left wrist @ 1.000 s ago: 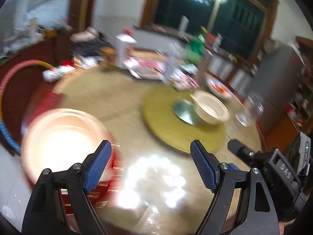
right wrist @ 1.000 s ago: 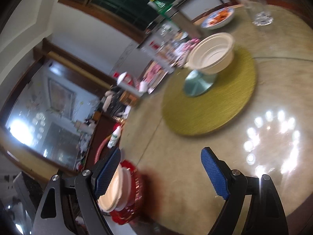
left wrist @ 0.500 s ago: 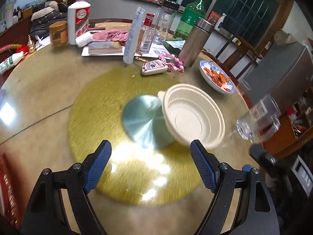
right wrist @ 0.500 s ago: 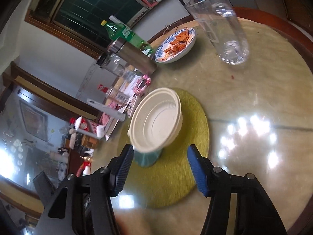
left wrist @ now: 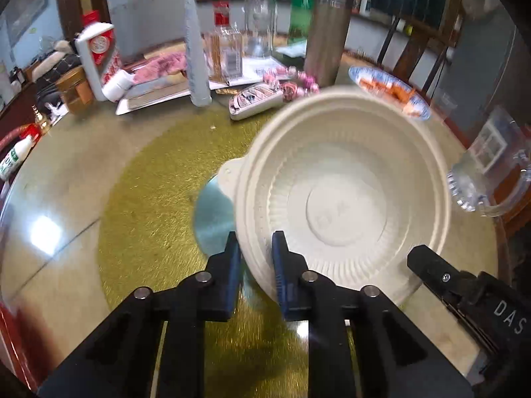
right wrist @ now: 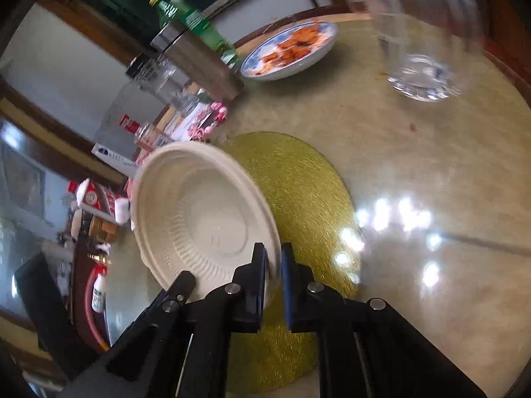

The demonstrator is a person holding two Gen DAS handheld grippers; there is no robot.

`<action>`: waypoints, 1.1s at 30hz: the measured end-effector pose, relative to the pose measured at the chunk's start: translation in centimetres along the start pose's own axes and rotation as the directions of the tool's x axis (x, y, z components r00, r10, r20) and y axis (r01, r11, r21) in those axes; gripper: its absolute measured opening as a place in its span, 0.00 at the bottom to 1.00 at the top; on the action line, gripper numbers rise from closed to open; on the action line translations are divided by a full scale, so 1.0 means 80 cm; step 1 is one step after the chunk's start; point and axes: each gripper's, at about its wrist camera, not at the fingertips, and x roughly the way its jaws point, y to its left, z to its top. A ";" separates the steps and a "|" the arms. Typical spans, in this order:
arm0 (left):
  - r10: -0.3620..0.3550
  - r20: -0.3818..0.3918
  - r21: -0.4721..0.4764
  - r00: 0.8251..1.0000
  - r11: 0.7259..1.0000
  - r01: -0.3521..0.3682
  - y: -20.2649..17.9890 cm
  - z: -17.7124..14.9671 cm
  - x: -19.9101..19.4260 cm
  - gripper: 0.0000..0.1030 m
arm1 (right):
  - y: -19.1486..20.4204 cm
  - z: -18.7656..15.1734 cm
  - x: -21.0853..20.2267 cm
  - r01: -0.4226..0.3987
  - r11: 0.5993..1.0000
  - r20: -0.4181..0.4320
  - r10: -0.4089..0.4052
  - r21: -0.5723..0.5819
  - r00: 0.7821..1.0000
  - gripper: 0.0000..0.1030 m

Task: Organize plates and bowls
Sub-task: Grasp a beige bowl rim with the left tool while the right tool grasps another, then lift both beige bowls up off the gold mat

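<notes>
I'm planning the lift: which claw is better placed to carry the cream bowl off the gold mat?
Neither clearly. The left claw and the right claw are both shut on the cream bowl's rim at separate spots, so a shared lift looks steadier.

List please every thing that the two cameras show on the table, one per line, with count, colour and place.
bowl: one, cream, tilted over the gold mat, rim held at two places.
gold mat: one, round, middle of the table.
silver disc: one, on the mat, partly under the bowl.
plate of food: one, blue and white with orange food, behind the bowl.
glass: one, clear, near the table edge.
flask: one, steel, at the back.
green bottle: one, at the back.
table: one, beige, round.
left claw: black with blue pads, shut on the bowl rim.
right claw: the same, shut on the bowl rim.
</notes>
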 end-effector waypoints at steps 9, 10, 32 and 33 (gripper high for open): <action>-0.066 0.116 -0.014 0.991 0.998 0.068 0.047 -0.068 -0.069 0.17 | -0.001 -0.089 -0.056 -0.119 0.992 0.168 0.124 -0.036 0.978 0.08; -0.063 0.132 -0.012 0.989 0.998 0.065 0.050 -0.069 -0.075 0.17 | 0.010 -0.092 -0.065 -0.104 0.991 0.193 0.118 -0.079 0.974 0.08; -0.066 0.185 0.001 0.981 0.998 0.066 0.064 -0.073 -0.074 0.17 | 0.033 -0.128 -0.075 -0.010 0.975 0.277 0.073 -0.221 0.958 0.09; -0.065 0.188 0.002 0.980 0.998 0.065 0.064 -0.073 -0.075 0.17 | 0.033 -0.128 -0.076 -0.013 0.975 0.278 0.076 -0.223 0.957 0.09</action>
